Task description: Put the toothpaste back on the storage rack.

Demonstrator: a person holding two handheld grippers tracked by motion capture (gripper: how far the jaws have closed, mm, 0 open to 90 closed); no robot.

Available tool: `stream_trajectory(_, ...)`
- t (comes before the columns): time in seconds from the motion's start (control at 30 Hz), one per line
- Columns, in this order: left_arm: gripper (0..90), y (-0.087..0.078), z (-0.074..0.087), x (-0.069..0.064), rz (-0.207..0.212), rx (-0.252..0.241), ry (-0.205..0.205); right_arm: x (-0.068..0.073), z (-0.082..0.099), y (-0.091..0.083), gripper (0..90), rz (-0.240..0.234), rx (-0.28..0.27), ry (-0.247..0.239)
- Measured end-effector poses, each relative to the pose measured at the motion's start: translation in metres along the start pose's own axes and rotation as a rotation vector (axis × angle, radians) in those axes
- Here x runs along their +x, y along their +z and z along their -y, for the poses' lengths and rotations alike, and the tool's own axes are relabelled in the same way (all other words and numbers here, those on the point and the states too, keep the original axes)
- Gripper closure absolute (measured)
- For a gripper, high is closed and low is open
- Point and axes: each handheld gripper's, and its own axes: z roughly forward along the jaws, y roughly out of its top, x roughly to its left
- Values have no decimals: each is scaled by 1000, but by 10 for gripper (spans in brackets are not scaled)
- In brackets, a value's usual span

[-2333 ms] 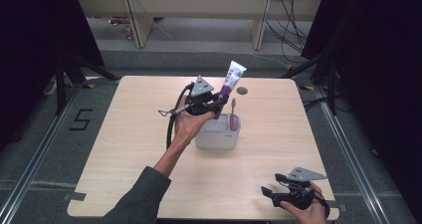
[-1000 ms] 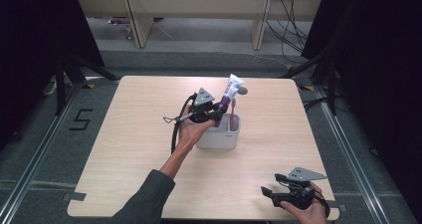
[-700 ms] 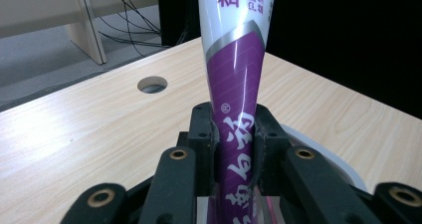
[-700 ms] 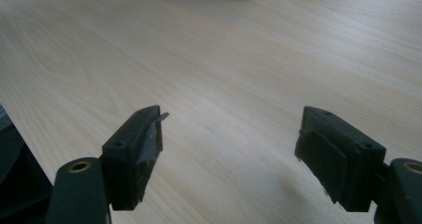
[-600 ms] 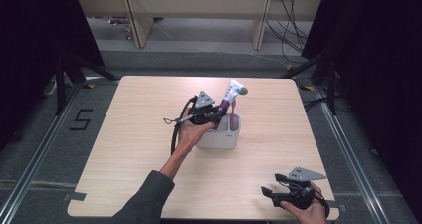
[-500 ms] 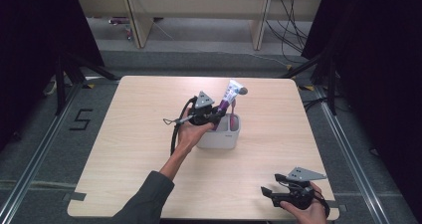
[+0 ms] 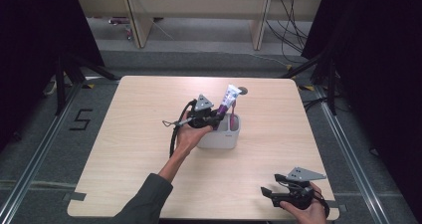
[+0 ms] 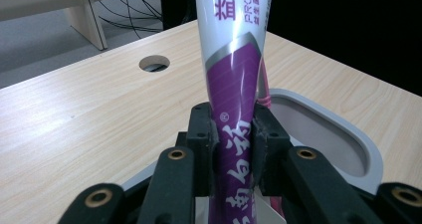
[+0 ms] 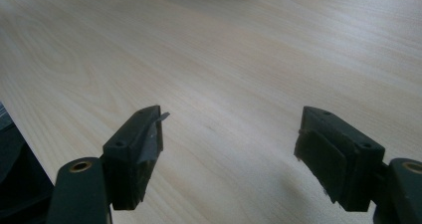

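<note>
Toothpaste tube: we see a white and purple tube standing tilted, its lower end down in the grey holder and its white upper end leaning up and away toward the far side of the table; in the high view it rises from the holder's left half.
Left gripper: we hold it over the holder's left end, its pads clamped on the purple part of the tube from both sides, so the tube is firmly grasped between them.
Holder: we find a light grey oblong caddy near the middle of the table, with rounded openings on top; its rim curves past the tube in the left gripper view.
Pink stick: we see a thin pink thing standing in the holder just beside the tube; what it is we cannot tell.
Right gripper: we keep it at the near right corner of the table, well apart from the holder, its jaws spread wide with bare wood between them; it grasps nothing.
Table: we work on a pale wood-grain top with a round cable hole at its far edge, beyond the tube.
Left forearm: we reach in from the bottom edge, dark sleeve low, hand wrapped round the gripper body.
</note>
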Motion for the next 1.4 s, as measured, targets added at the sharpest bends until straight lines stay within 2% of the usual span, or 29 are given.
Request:
stream_trajectory(0.17,711,-3,0,-1,-7,19,28,1,0,0,265,-3,7,12)
stream_trajectory(0.2,710,-2,1,1,-2,12,46,1,0,0,265,-3,8,11)
stream_trajectory(0.27,703,-3,3,2,-1,14,53,1,0,0,265,-7,2,9)
stream_trajectory(0.33,635,-6,2,1,5,-10,18,1,0,0,265,-7,5,14)
stream_trajectory(0.37,608,-10,-1,-1,-10,-26,-1,1,0,0,265,-6,5,14)
stream_trajectory(0.43,561,-16,-6,-3,-13,-47,14,0,0,0,265,-8,4,13)
stream_trajectory(0.5,545,-22,-10,-5,-18,-44,28,0,0,0,265,-7,3,12)
stream_trajectory(0.63,478,-27,-13,-4,-27,-41,7,0,0,1,265,-4,2,5)
stream_trajectory(0.73,436,-30,-13,-2,-48,-33,3,1,0,1,265,-8,5,12)
stream_trajectory(1.0,376,-40,-15,-2,-46,-26,-18,0,0,0,265,-5,3,13)
stream_trajectory(1.4,324,-54,-14,0,-15,-18,-38,1,0,0,265,-4,5,15)
